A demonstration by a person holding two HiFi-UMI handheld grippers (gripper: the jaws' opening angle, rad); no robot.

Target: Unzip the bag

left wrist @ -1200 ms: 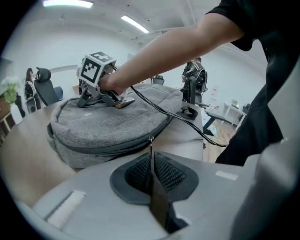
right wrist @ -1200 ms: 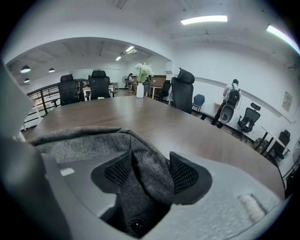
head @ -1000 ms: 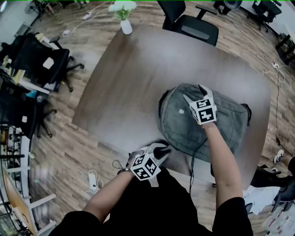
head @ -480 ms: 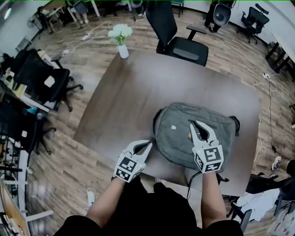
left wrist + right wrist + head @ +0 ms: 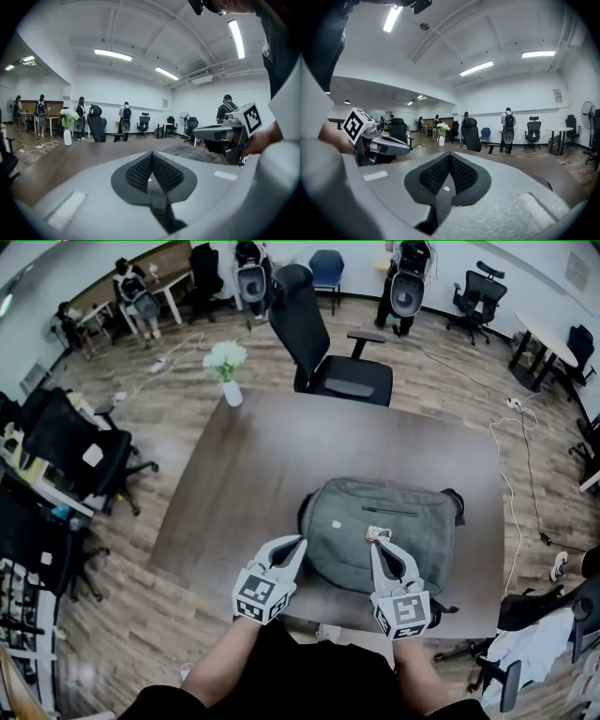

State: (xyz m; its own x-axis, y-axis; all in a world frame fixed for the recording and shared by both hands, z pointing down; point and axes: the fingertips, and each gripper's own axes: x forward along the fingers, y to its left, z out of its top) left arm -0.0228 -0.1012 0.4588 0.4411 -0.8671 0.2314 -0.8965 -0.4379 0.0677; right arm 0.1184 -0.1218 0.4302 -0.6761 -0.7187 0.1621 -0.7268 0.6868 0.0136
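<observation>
- Grey woven fabric covers the bag, a soft, rounded backpack lying flat on the near right part of the counter, with a dark zip line running across its upper face.
- Dark brown wood-grain makes up the counter, a broad slab with rounded corners and a dull, matte top.
- A small pale tag sits on the bag's near face, just beside the tips of the right hand-held gripper. The head view does not show whether they touch.
- The right hand-held gripper has its jaws closed together, the black ribbed pads meeting in a thin seam with nothing between them. Its smooth white shell tapers to a point, and it carries a cube with black-and-white square markers at the back.
- The left hand-held gripper is at the counter's near edge, just left of the bag and apart from it. Its jaws are likewise pressed together and empty, with the same meshed black pads set in a pale grey plastic body.
- Both grippers point away from the person, side by side, with the bag's near left corner between them.
- A slim white vase with a puff of white flowers stands at the counter's far left corner.
- A black office chair with a tall back stands beyond the far edge, on a plank floor.
</observation>
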